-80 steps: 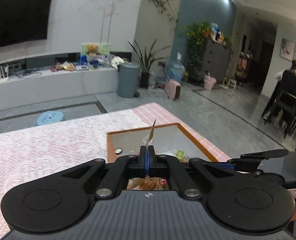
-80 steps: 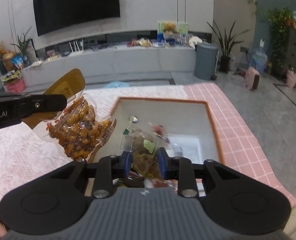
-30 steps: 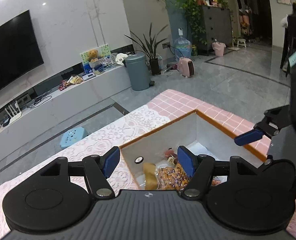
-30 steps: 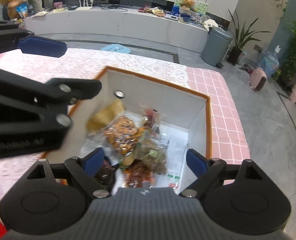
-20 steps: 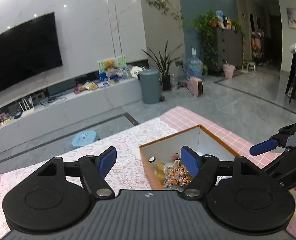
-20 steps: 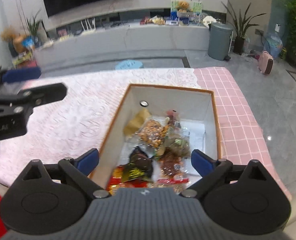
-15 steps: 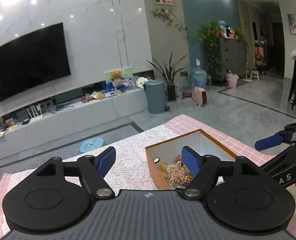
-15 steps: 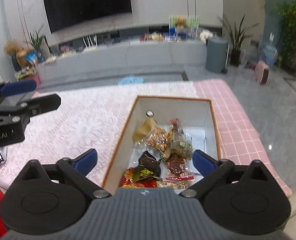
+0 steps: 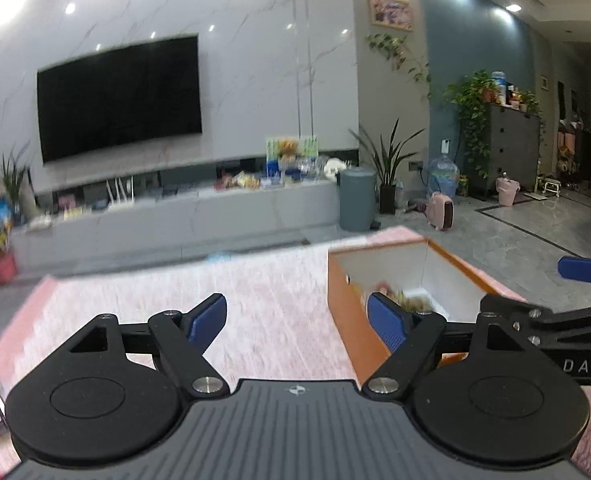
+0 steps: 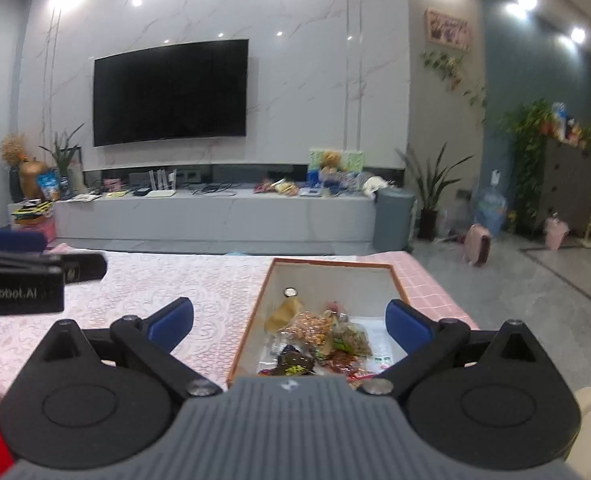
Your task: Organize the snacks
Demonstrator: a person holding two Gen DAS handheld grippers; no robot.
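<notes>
Both grippers' jaws spread, empty; "Robot.AI" on left gripper (image 10: 19, 276); snacks (image 10: 319, 340) in box (image 10: 251, 320)

One orange box (image 10: 251, 332), two grippers, one television (image 10: 170, 92), one grey bin (image 10: 393, 222)

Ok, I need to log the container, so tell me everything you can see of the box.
The box is an open rectangle with no lid, orange outside and along its rim, white inside, with a small round fitting on one inner wall. It stands upright on the pink lace tablecloth and holds a loose pile of snack packets. Neither gripper touches it.
</notes>
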